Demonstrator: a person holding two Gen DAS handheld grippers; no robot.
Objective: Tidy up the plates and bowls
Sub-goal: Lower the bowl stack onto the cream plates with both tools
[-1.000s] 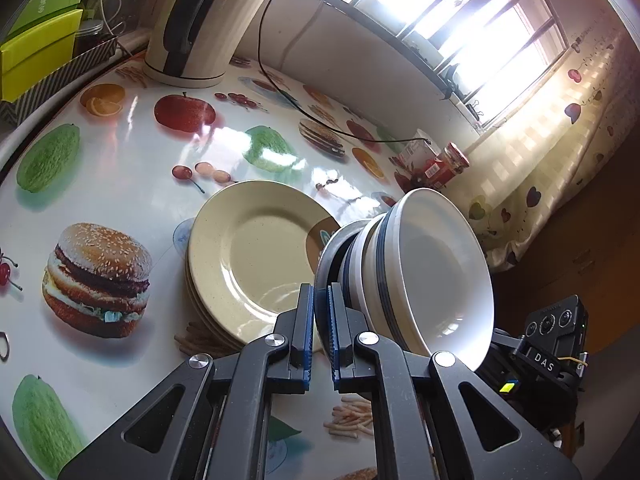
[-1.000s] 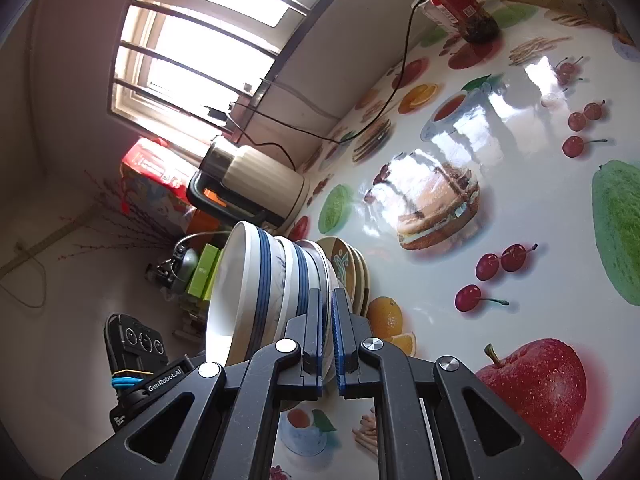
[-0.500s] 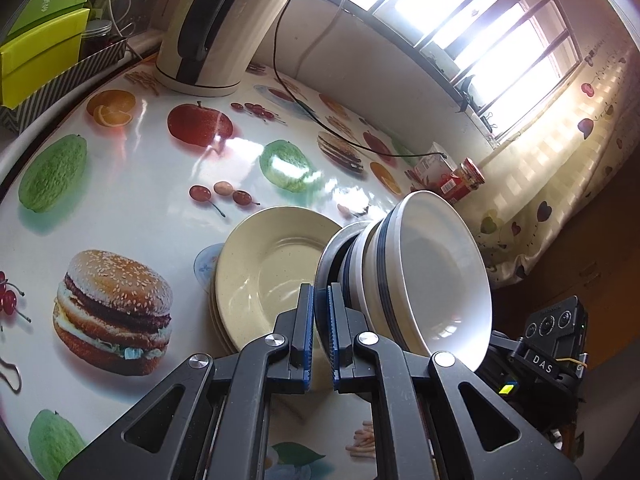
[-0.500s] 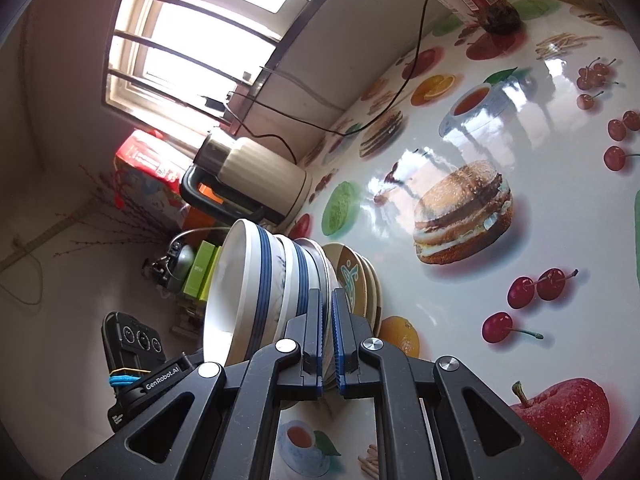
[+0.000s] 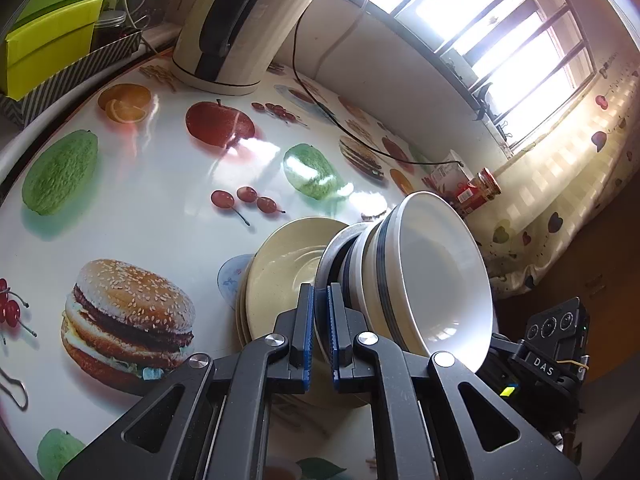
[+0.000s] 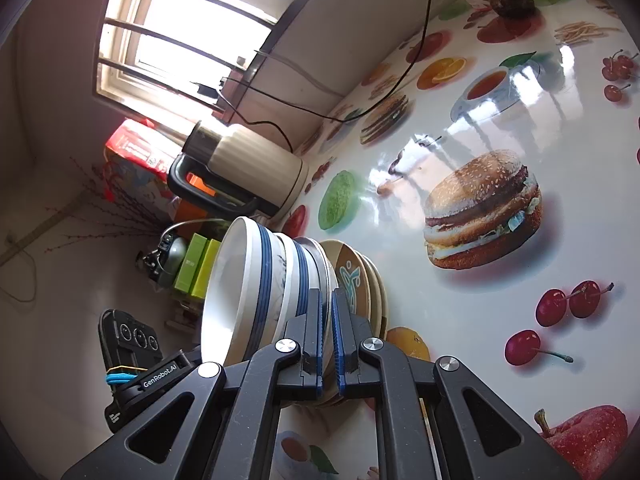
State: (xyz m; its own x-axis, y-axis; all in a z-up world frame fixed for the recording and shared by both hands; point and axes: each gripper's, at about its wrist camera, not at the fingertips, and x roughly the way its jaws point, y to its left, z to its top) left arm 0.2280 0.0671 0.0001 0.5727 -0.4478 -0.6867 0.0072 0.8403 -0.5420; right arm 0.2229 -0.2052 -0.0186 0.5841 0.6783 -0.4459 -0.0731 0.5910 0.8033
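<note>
My left gripper is shut on the rim of a pale plate that carries nested white bowls with blue bands. From the opposite side, my right gripper is shut on the same plate, with the bowls stacked on it. A stack of cream plates lies on the table just beyond and partly under the held load. In the right wrist view those cream plates show a teal figure on brown. Whether the held plate touches them is hidden.
A cream electric kettle stands at the back of the fruit-and-burger tablecloth, its black cable trailing toward a red-lidded jar. Green boxes sit beyond the table's far edge. The other gripper's body is opposite.
Both grippers have carried the plate with its bowls across the table toward the cream plates, which now lie closer and more covered by the load. The grips have not changed.
</note>
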